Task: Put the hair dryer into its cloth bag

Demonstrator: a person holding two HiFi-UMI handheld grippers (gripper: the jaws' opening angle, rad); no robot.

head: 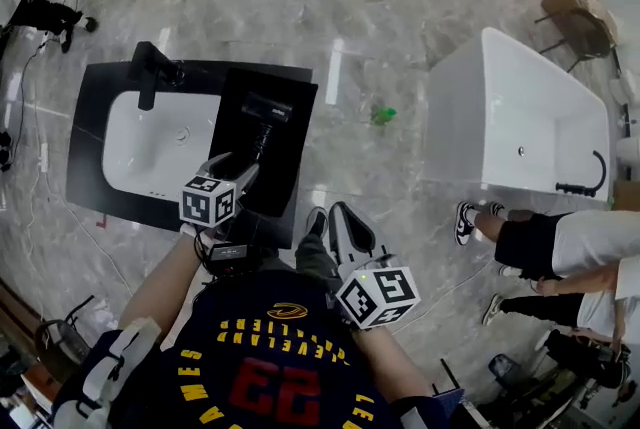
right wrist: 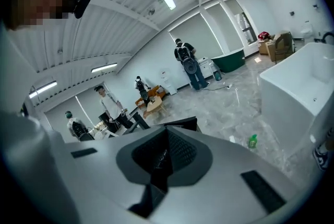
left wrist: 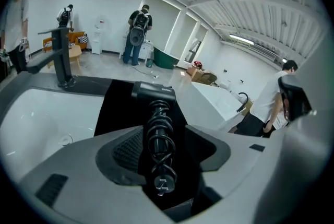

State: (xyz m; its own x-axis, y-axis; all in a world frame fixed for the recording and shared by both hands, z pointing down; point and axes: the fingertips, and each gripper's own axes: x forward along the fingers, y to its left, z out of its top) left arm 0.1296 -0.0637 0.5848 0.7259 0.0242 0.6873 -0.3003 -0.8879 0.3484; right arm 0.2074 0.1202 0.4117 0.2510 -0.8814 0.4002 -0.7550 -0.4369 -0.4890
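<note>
Dryer on bag, not yet inside.
Dryer (head: 262, 120), cord wound round its handle, lies on top of the flat black bag (head: 291, 149) on the counter (head: 90, 147), beside the sink (head: 116, 122). Left gripper (head: 237, 167) jaws apart, straddling the handle. Right gripper (right wrist: 164, 157) jaws together, empty.

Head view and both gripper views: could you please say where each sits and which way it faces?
Head view: on the person's head, facing steeply down at the hair dryer on its black bag by the sink; forearms, left gripper and right gripper show.
Left gripper view: on the left gripper, facing down along its open jaws at the hair dryer.
Right gripper view: on the right gripper, facing across the room toward the bathtub; shut jaws show.
Shared: the first two both show hair dryer, black bag and sink.
</note>
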